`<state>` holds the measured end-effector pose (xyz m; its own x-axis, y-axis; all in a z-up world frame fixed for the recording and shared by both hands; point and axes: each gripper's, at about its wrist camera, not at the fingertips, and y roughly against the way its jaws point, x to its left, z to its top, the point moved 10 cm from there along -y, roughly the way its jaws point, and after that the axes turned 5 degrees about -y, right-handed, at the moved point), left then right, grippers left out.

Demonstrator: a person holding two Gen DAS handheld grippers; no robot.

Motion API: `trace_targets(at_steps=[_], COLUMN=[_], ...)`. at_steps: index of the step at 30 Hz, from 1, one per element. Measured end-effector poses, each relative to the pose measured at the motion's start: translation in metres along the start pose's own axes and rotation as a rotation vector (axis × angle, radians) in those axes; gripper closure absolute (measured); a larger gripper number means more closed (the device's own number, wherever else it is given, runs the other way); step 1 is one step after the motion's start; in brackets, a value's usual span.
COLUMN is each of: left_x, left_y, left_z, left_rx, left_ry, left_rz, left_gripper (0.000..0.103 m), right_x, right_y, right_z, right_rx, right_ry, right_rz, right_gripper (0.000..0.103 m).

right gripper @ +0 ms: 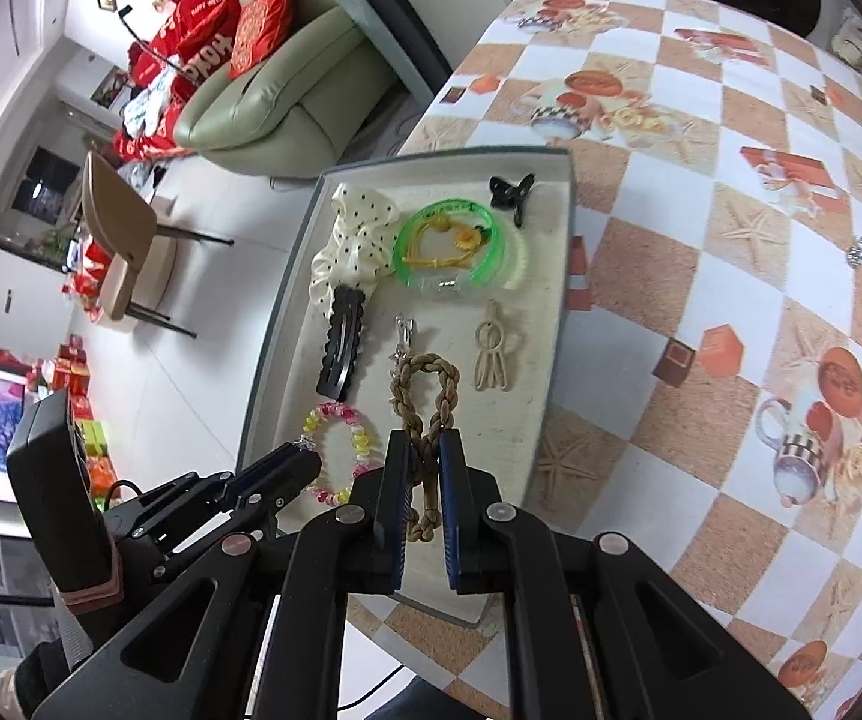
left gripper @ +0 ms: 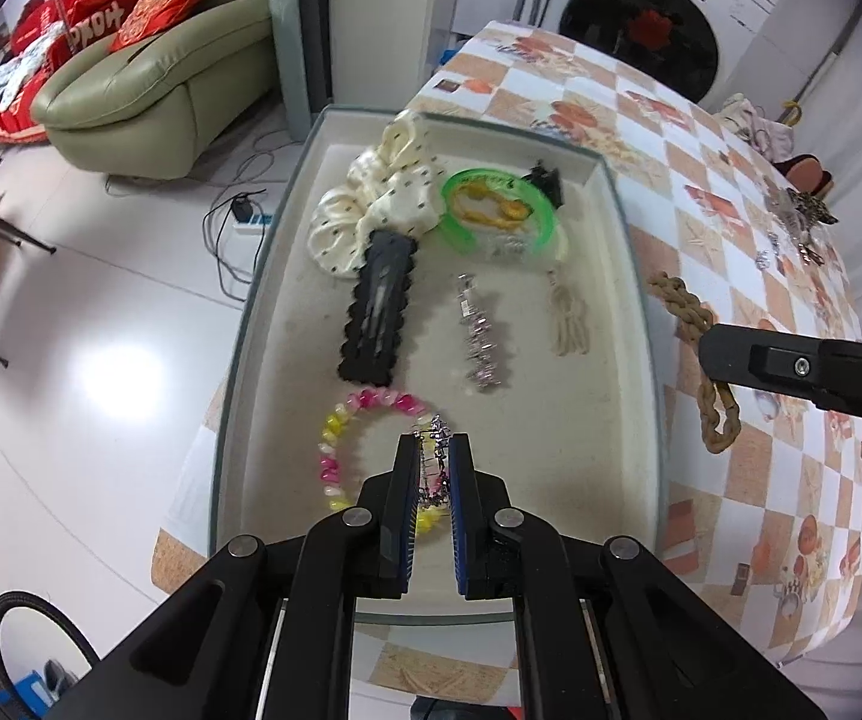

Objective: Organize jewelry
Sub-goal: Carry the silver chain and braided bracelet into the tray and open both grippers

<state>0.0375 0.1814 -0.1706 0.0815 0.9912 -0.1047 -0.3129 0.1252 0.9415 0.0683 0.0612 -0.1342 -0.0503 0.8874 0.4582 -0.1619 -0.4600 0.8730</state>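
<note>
A shallow grey-rimmed tray (left gripper: 238, 360) (right gripper: 278, 354) lies at the table's left edge. My left gripper (left gripper: 434, 441) is shut on a small silver sparkly piece (left gripper: 431, 433), low over the pink-and-yellow bead bracelet (left gripper: 335, 456) at the tray's near end. My right gripper (right gripper: 425, 438) is shut on a brown braided band (right gripper: 425, 384), which hangs over the tray's near part. In the left wrist view the right gripper (left gripper: 708, 351) and the band (left gripper: 680, 303) are just right of the tray. The left gripper (right gripper: 305, 457) shows beside the bracelet (right gripper: 341, 456).
In the tray lie a cream dotted scrunchie (left gripper: 371, 204), a black hair clip (left gripper: 377, 312), a green bangle (left gripper: 497, 216), a silver chain (left gripper: 479, 336), a beige knotted piece (left gripper: 569, 318) and a black bow clip (left gripper: 545, 180). More jewelry (left gripper: 797, 228) lies on the checked tablecloth (right gripper: 701, 276).
</note>
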Motion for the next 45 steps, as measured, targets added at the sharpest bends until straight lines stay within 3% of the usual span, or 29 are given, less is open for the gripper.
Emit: trace_targets(at_steps=[28,45], left_x=[0.015,0.016], left_y=[-0.040,-0.041], left_z=[-0.013,-0.018], left_rx=[0.065,0.094], left_ry=[-0.017,-0.019], left_rz=[0.045,0.072], left_gripper=[0.089,0.088], right_x=[-0.022,-0.020], right_y=[-0.090,-0.096], right_z=[-0.012,-0.011], right_rx=[0.144,0.162], right_ry=[-0.015,-0.018], right_rz=[-0.095,-0.085], right_gripper=[0.093,0.089])
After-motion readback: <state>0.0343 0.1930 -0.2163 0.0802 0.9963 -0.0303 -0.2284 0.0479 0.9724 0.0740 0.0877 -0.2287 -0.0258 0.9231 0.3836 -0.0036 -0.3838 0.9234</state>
